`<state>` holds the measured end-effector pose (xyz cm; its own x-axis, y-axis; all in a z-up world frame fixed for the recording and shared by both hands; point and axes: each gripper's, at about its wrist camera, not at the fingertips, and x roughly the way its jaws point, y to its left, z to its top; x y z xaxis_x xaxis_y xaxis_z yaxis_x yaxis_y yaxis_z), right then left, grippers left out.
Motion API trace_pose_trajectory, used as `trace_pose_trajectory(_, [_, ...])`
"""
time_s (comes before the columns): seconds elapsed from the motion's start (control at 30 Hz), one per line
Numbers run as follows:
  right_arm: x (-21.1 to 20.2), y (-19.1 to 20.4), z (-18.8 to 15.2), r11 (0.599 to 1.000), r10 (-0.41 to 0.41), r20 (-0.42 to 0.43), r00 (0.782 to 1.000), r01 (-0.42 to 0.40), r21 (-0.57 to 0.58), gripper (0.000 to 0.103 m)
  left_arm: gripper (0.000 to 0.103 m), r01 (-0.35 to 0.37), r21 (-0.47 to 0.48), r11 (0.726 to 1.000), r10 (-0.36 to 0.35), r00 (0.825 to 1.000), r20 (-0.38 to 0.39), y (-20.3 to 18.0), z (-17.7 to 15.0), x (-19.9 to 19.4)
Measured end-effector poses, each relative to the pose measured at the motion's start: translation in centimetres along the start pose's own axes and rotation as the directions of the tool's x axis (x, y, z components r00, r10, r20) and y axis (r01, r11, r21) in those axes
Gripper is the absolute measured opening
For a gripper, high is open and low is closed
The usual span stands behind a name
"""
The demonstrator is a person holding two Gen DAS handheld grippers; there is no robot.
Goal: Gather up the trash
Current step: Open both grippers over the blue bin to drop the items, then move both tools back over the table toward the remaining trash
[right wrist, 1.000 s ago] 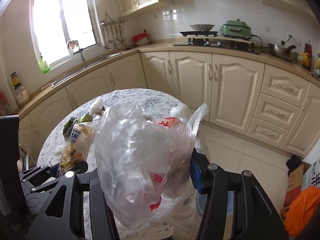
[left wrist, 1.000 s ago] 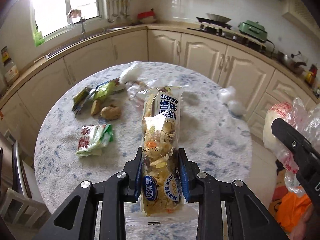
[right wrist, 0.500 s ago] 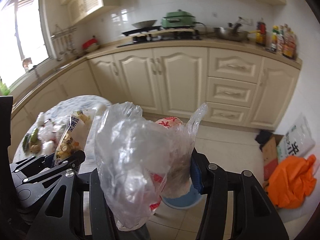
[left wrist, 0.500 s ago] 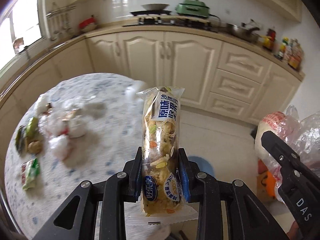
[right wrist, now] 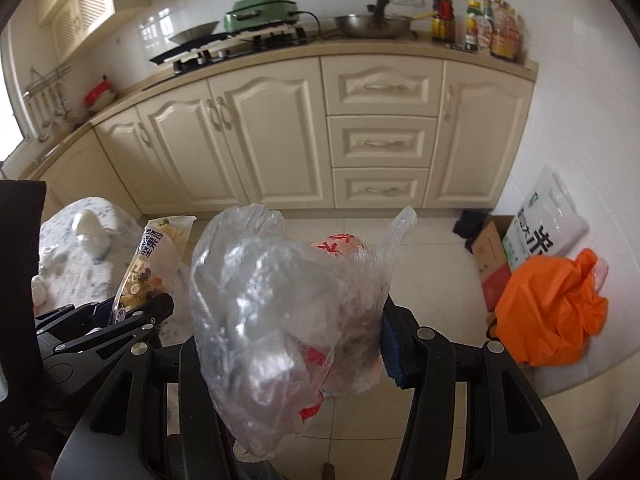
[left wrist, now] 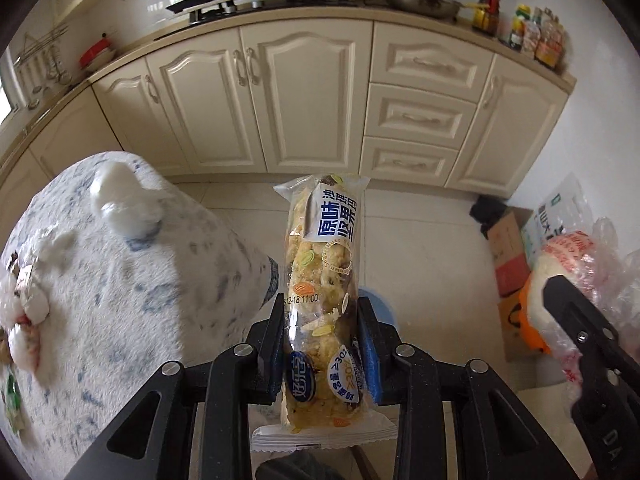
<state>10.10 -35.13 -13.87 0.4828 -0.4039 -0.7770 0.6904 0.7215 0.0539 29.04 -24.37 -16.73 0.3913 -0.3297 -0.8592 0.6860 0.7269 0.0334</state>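
The left gripper (left wrist: 320, 344) has the snack wrapper (left wrist: 324, 280) upright between its pads at frame centre, jaws opening, above a blue bin (left wrist: 380, 304) just visible behind it. The right gripper (right wrist: 288, 344) clamps a crumpled clear plastic bag (right wrist: 280, 320), centre frame. Two pieces are in hand, not yet dropped — tissue wads (left wrist: 120, 204) and other scraps are left on the table (left wrist: 160, 300) at left.
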Motion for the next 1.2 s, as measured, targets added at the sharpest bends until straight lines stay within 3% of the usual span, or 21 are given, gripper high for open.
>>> trace_pose_trajectory(0.1, [0.6, -0.6, 0.1, 1.0, -0.013, -0.013, 1.0, 0.013, 0.01, 0.053, 0.032, -0.088, 0.037, 0.995, 0.087, 0.996, 0.032, -0.7, 1.9, 1.9])
trace_pose_trajectory(0.13, [0.8, -0.8, 0.1, 1.0, -0.02, -0.018, 1.0, 0.02, 0.012, 0.053, 0.039, -0.11, 0.048, 0.993, 0.107, 0.993, 0.047, -1.0, 2.4, 2.3])
trace_pose_trajectory(0.2, [1.2, -1.0, 0.1, 1.0, -0.026, -0.027, 0.999, 0.026, 0.016, 0.053, 0.071, -0.129, 0.053, 0.99, 0.126, 0.99, 0.063, -0.8, 3.7, 3.3])
trace_pose_trajectory(0.23, [1.5, -1.1, 0.1, 0.999, -0.027, -0.033, 0.999, 0.028, 0.019, 0.053, 0.075, -0.122, 0.049, 0.991, 0.118, 0.991, 0.066, -0.6, 4.1, 3.6])
trace_pose_trajectory(0.5, [3.4, -0.2, 0.1, 1.0, -0.015, -0.07, 0.997, 0.015, 0.004, 0.053, 0.075, -0.131, -0.021, 0.991, 0.132, 0.991, 0.023, 3.5, 5.1, 4.8])
trace_pose_trajectory(0.73, [4.5, 2.3, 0.7, 0.998, 0.043, -0.074, 0.996, -0.046, -0.04, 0.054, 0.075, -0.168, -0.073, 0.983, 0.171, 0.985, 0.036, 2.6, 2.1, 1.2])
trace_pose_trajectory(0.83, [4.2, 3.4, 1.3, 0.997, 0.035, -0.047, 0.998, -0.038, -0.061, 0.067, 0.075, -0.171, -0.098, 0.98, 0.175, 0.984, 0.04, 3.1, 1.2, 0.1])
trace_pose_trajectory(0.9, [3.8, 3.8, 1.5, 0.997, 0.036, -0.018, 0.999, -0.037, -0.068, 0.085, 0.075, -0.179, -0.113, 0.977, 0.184, 0.982, 0.044, 3.4, 1.0, -0.2])
trace_pose_trajectory(1.2, [3.8, 4.0, 1.2, 0.997, 0.023, -0.03, 0.999, -0.025, -0.076, 0.088, 0.075, -0.182, -0.134, 0.974, 0.187, 0.982, 0.033, 4.2, -1.2, -2.4])
